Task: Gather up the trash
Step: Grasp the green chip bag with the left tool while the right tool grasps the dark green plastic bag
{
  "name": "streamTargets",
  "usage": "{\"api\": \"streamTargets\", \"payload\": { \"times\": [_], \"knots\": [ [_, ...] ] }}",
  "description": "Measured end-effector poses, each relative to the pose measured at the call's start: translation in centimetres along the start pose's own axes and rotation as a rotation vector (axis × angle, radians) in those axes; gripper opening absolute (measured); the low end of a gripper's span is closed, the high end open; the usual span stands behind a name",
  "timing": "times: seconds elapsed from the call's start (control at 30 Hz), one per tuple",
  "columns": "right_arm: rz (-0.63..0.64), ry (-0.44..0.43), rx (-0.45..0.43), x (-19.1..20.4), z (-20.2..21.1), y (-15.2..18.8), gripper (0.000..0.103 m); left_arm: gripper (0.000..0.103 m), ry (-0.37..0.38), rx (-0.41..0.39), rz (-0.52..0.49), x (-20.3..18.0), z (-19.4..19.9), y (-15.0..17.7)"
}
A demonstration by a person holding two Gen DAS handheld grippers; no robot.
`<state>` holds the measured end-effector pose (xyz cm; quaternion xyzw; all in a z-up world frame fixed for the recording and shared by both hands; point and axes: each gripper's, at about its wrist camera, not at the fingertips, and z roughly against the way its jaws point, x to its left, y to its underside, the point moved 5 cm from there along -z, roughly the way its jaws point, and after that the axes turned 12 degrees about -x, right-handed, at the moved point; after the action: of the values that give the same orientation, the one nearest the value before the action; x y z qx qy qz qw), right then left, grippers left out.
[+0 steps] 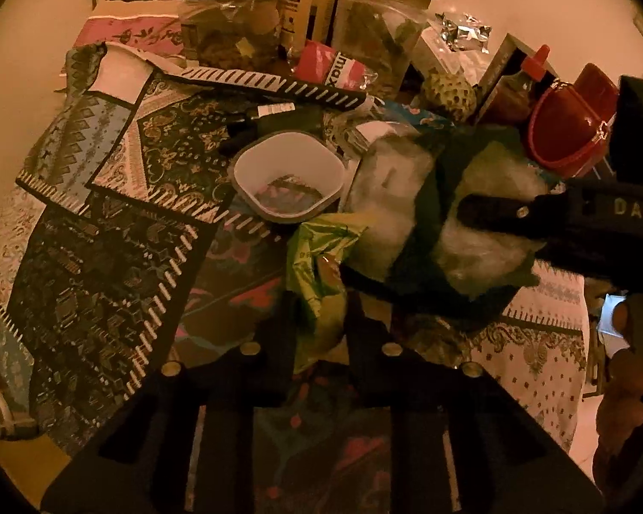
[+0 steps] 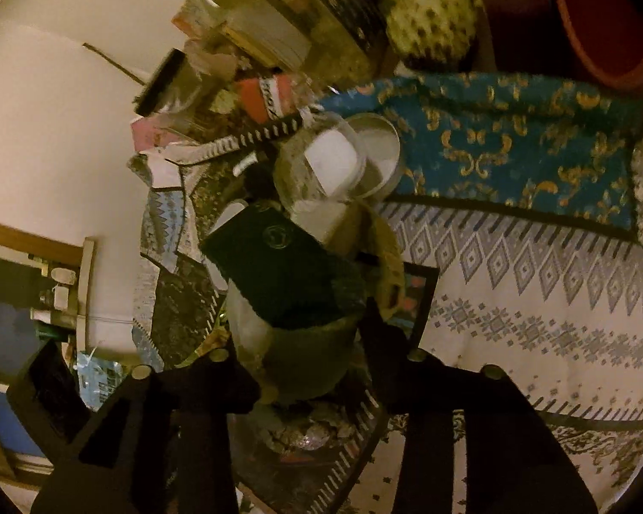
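Observation:
My left gripper (image 1: 321, 300) is shut on a crumpled green snack wrapper (image 1: 321, 265), held just above the patterned tablecloth. My right gripper (image 1: 484, 210) comes in from the right in the left wrist view and is shut on the rim of a dark green bag (image 1: 420, 231) stuffed with clear plastic and other trash. In the right wrist view the right gripper (image 2: 308, 342) clamps that bag (image 2: 287, 274), and a clear plastic tub (image 2: 343, 162) sticks out of it. The wrapper's end touches the bag's mouth.
A white square bowl (image 1: 289, 175) sits just beyond the wrapper. Jars (image 1: 231, 21), a bottle (image 1: 310, 0), a red packet (image 1: 334, 68), a sauce bottle (image 1: 523, 81) and a red bowl (image 1: 566, 128) crowd the table's far side. Patterned cloths (image 1: 107, 231) cover the table.

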<state>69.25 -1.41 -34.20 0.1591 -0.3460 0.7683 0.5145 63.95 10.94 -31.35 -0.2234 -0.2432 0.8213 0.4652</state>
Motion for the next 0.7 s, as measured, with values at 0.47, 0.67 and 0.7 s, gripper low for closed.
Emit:
{"api": "streamTargets", "payload": {
  "times": [0.47, 0.67, 0.7],
  "knots": [
    [0.15, 0.048, -0.199, 4.2, 7.0, 0.1, 0.009, 0.013, 0.066, -0.088, -0.008, 0.0, 7.2, -1.5],
    [0.189, 0.129, -0.355, 7.3, 12.5, 1.7, 0.009, 0.013, 0.127, -0.18, -0.065, 1.3, 12.7, -1.6],
    [0.195, 0.144, -0.376, 7.8, 13.1, 2.2, 0.009, 0.013, 0.139, -0.188, -0.073, 1.6, 13.4, -1.4]
  ]
}}
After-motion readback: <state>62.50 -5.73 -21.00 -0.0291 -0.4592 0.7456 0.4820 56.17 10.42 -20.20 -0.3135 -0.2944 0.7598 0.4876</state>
